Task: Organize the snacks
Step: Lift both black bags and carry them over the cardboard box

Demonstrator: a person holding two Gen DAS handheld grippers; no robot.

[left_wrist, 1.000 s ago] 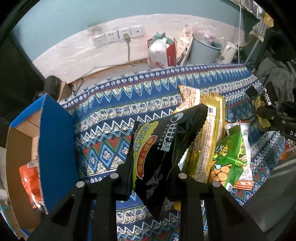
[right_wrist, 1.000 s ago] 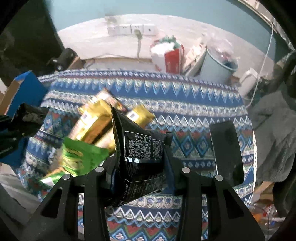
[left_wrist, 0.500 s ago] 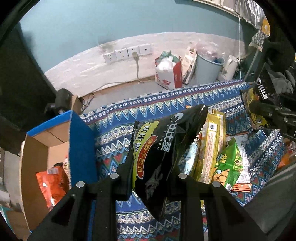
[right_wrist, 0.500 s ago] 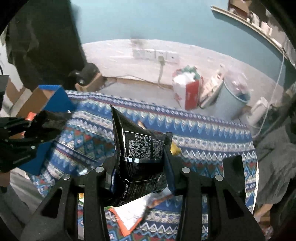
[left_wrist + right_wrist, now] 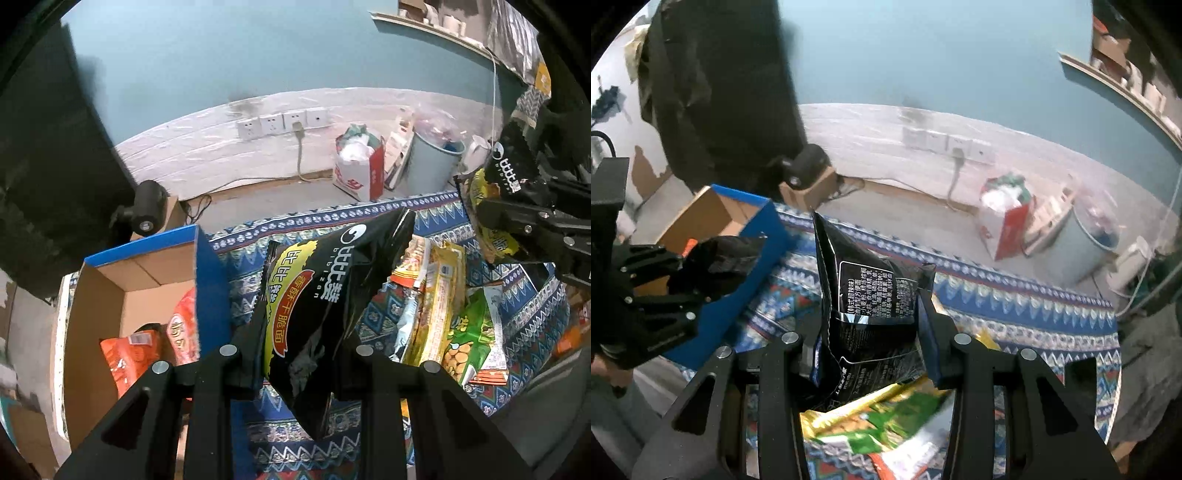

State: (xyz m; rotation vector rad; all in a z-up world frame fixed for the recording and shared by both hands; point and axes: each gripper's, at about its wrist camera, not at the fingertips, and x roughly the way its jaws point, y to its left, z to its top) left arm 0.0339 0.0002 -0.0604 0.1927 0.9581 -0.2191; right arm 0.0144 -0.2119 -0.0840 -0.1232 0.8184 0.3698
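Starting at the tabletop's left edge, the cardboard box point(image 5: 129, 295) already held orange packets. Just right of it, the left claw point(image 5: 295, 354) was clamped on a black snack bag point(image 5: 325, 295), held clear above the patterned cloth. The right claw point(image 5: 868, 339) pinched a second black bag point(image 5: 871, 295). Both looked light, crinkly and slippery, their contents crushable; gripping near a sealed edge seemed wisest.

A: Where are the black noodle-snack bags?
B: One black bag point(image 5: 317, 306) with a yellow and red label stands tilted above the patterned tabletop. A second black bag point(image 5: 871, 314) shows its printed back, upright.
A: And the rest?
B: Yellow and green packets point(image 5: 454, 325) lie heaped at right. Orange packets point(image 5: 133, 354) sit inside the blue cardboard box point(image 5: 207, 280) at left.
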